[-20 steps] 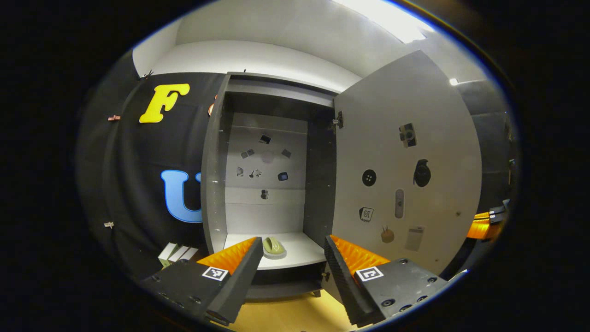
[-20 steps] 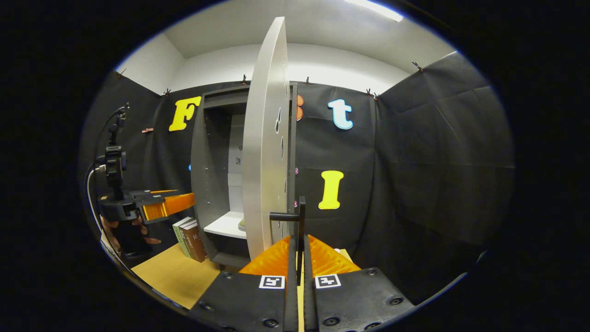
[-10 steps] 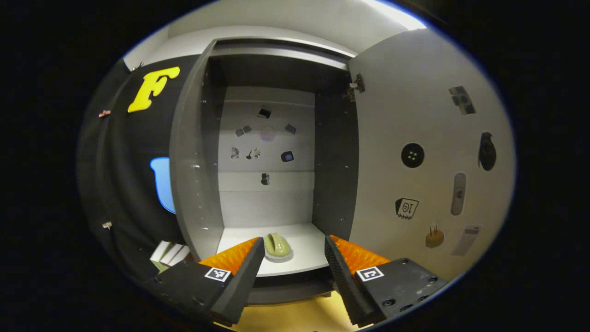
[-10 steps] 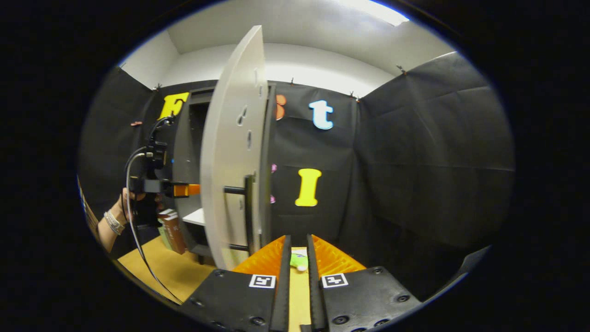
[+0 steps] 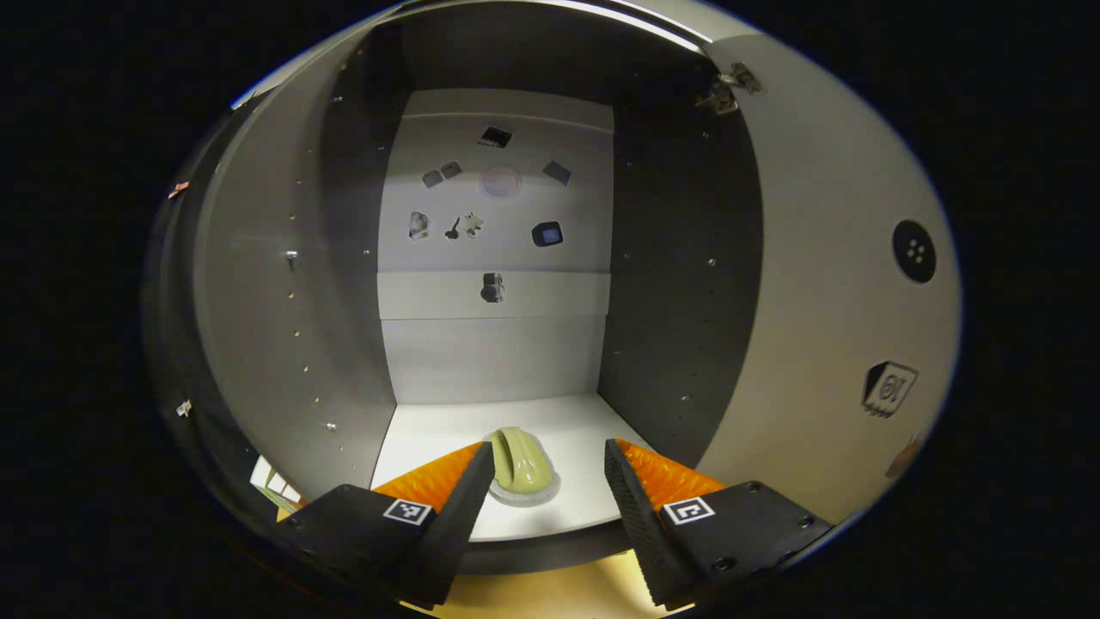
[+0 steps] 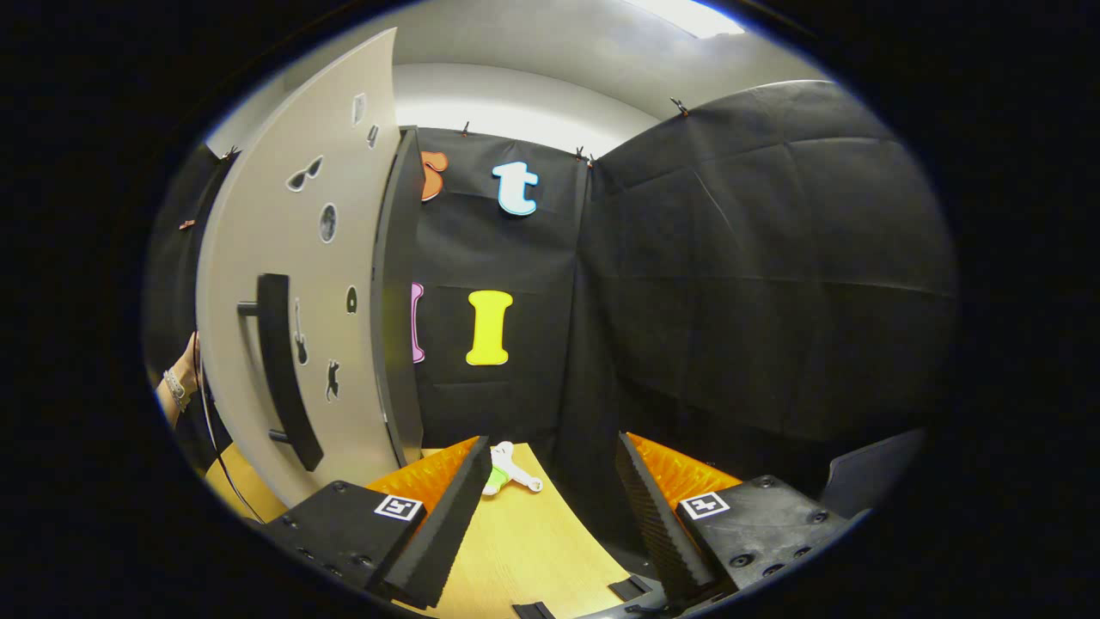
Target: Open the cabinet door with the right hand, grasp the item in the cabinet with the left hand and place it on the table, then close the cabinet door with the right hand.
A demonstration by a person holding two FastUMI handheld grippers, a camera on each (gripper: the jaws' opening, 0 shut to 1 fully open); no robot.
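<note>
Fingers released on both: left gripper lined up on the green item on the cabinet shelf, not gripped. Right gripper off the handle; cabinet door open. Grasp, tabletop placement, closing left.

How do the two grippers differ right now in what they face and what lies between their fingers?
The left gripper faces into the open cabinet, with the green item on the shelf framed between its fingers. The right gripper faces the booth wall beside the door's handle, with a small toy on the table ahead. Both are open and hold nothing.
</note>
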